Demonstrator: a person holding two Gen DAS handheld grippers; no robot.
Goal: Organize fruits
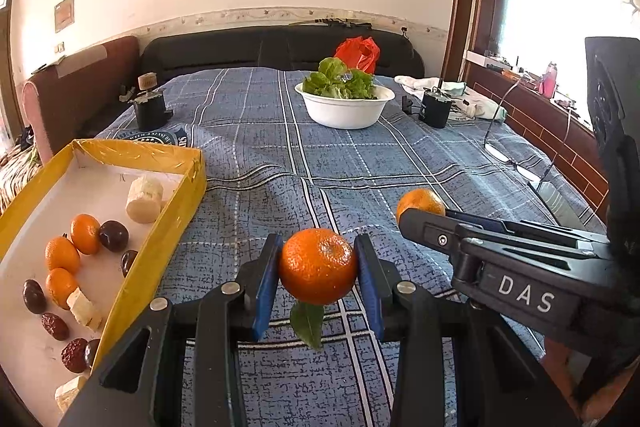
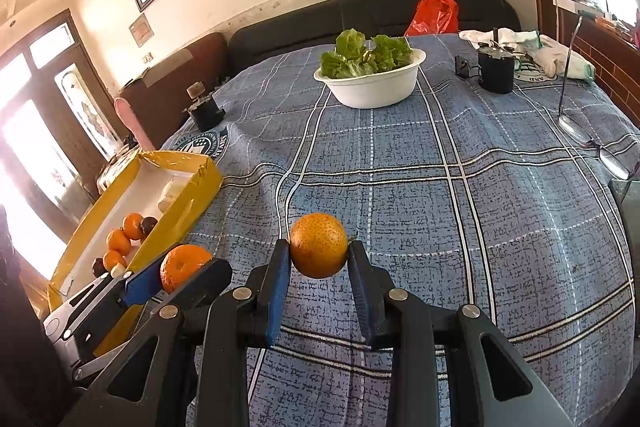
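Note:
My left gripper (image 1: 318,269) is shut on a tangerine (image 1: 318,269) with a green leaf hanging under it, held above the blue checked cloth. My right gripper (image 2: 319,251) is shut on a second tangerine (image 2: 319,251); that gripper also shows in the left wrist view as the right gripper (image 1: 420,211) with its tangerine (image 1: 420,201). In the right wrist view the left gripper (image 2: 182,273) pinches its fruit (image 2: 184,265) at lower left. A yellow-rimmed tray (image 1: 176,203) to the left holds tangerines (image 1: 85,233), dark dates (image 1: 114,235) and pale banana pieces (image 1: 145,199).
A white bowl of lettuce (image 1: 344,105) stands at the back middle of the cloth-covered table (image 1: 360,163). Two black cylindrical devices (image 1: 150,109) (image 1: 436,107), a red bag (image 1: 358,53), white cloth (image 1: 444,87) and a thin metal stand (image 2: 568,75) sit around the far and right edges.

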